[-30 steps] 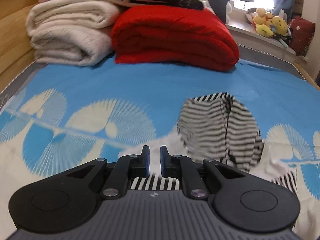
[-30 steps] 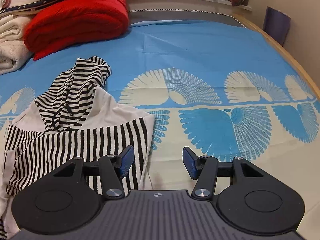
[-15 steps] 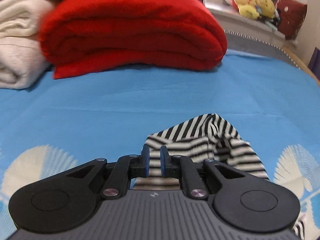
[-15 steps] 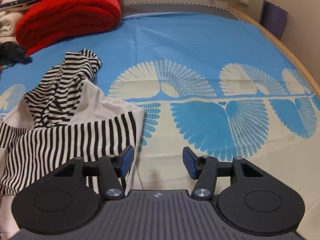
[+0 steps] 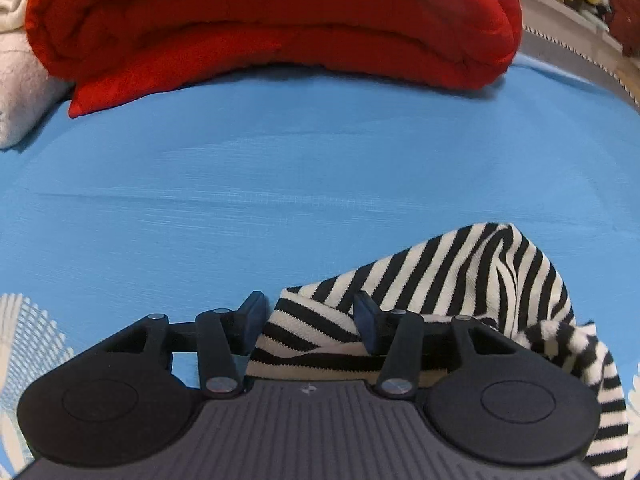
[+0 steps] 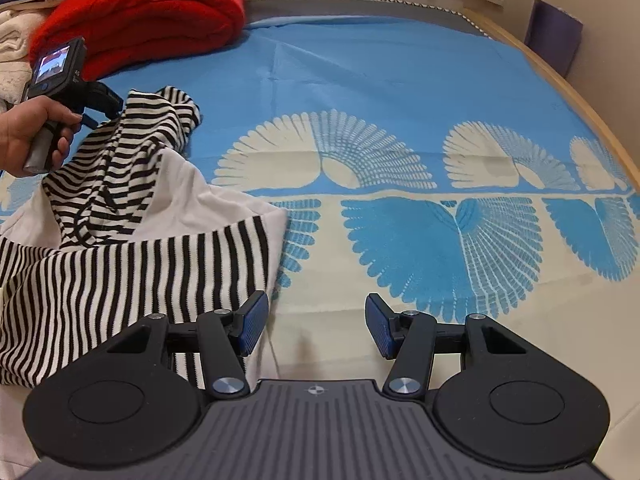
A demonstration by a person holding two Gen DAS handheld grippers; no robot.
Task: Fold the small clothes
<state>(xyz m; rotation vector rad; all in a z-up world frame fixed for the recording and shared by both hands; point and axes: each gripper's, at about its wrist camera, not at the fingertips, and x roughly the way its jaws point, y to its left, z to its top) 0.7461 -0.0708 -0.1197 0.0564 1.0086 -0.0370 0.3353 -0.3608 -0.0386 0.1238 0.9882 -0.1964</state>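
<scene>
Striped black-and-cream knit top [image 6: 120,248], crumpled on blue patterned bed sheet [image 6: 380,80], just in front of folded red blanket [image 5: 272,24]. Hood end reaching toward that blanket; ribbed hem lying farthest from it. Left gripper [image 5: 308,320] at hood end, jaws opening, striped fabric lying between pads, no longer pinched. Right gripper [image 6: 316,326] parted and empty, hovering beside hem corner, on side away from blanket. Likely light, limp, stretchy cloth, prone to bunching and sliding out of shape. Best hold probably at seamed edges or corners: hood rim, hem corner.
</scene>
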